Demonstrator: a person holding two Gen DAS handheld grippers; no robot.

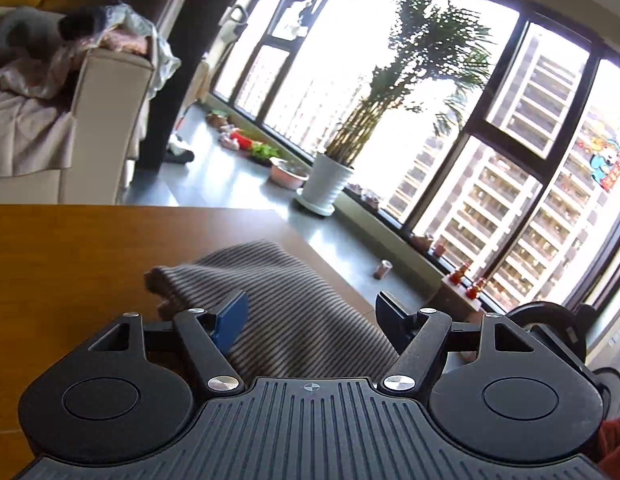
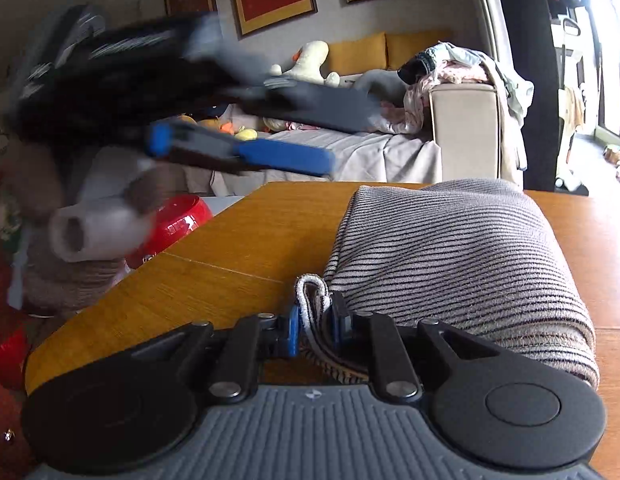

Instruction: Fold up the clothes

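The right gripper [image 2: 313, 326] is pinching a white-edged corner of the striped garment [image 2: 461, 264] between its nearly closed blue pads, low over the wooden table [image 2: 214, 256]; the left gripper [image 1: 310, 316] is hanging with its jaws spread wide and gripping nothing, the striped cloth bunched on the table beneath and between its fingers; seen from the right wrist, that left gripper is appearing blurred above the table's far side; a sofa [image 2: 465, 128] heaped with clothes and a potted palm [image 1: 329, 184] by the windows are sitting beyond.
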